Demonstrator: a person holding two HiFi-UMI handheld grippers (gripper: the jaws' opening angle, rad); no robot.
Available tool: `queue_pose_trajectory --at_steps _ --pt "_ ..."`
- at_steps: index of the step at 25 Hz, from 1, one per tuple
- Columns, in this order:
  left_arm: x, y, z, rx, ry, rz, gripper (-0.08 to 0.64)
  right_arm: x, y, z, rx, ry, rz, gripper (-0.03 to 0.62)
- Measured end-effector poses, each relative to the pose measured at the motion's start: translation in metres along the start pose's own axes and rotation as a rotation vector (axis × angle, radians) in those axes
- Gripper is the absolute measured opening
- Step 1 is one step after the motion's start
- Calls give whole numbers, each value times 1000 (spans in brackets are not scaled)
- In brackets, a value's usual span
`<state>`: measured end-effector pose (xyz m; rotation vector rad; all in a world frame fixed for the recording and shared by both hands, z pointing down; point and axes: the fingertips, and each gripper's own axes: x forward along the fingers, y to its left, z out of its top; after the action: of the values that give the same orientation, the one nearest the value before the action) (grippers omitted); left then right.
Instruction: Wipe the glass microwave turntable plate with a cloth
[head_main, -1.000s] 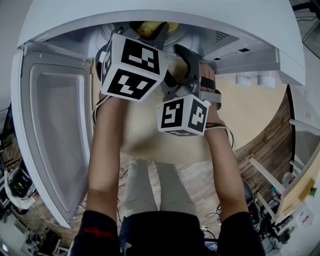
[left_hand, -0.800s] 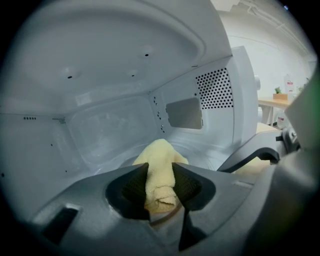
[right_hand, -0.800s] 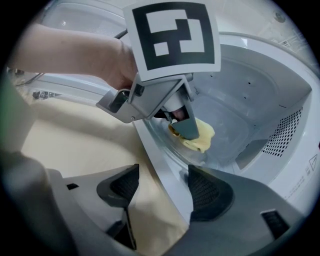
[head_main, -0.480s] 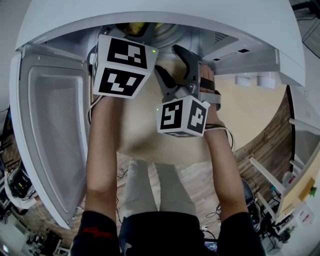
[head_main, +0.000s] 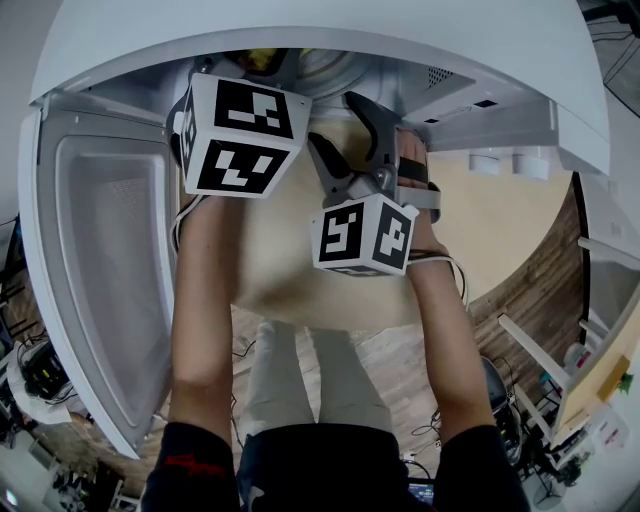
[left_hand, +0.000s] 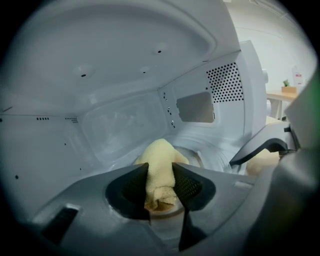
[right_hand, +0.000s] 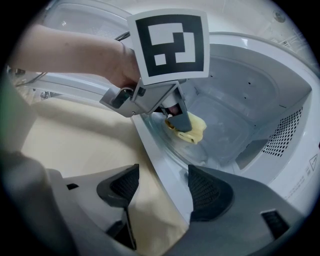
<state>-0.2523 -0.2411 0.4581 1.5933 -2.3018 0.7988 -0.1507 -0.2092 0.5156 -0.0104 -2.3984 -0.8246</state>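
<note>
My left gripper (left_hand: 161, 186) is shut on a folded yellow cloth (left_hand: 160, 175) inside the white microwave (right_hand: 260, 90). The right gripper view shows that cloth (right_hand: 192, 127) pressed down on the glass turntable plate (right_hand: 200, 150) on the oven floor. My right gripper (right_hand: 162, 192) stands open outside the cavity, its jaws either side of the microwave's front sill with nothing held. In the head view the left gripper's marker cube (head_main: 238, 135) sits at the oven mouth and the right gripper's cube (head_main: 365, 235) lies lower, over the beige counter (head_main: 290, 250).
The microwave door (head_main: 100, 260) hangs open at the left. Perforated vents (left_hand: 225, 82) line the cavity's right wall. A wooden floor and cables (head_main: 520, 400) lie below the counter's edge.
The left gripper with the cloth has shifted left and a little deeper into the microwave. The right gripper has stayed in place.
</note>
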Motion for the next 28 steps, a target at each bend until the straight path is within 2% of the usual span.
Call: queue_pose_trajectory --at_steps 9,13,24,28 --pt "-8 24 -13 -7 57 82 132 0 0 0 5 -2 -2 275" --pt "-12 30 -20 14 88 125 133 0 0 -1 4 0 -2 275" --pt "-29 29 -23 -31 78 144 133 -2 1 5 3 -8 3 275" --pt "-41 25 -20 -43 72 131 133 -3 -1 11 74 -42 20 275"
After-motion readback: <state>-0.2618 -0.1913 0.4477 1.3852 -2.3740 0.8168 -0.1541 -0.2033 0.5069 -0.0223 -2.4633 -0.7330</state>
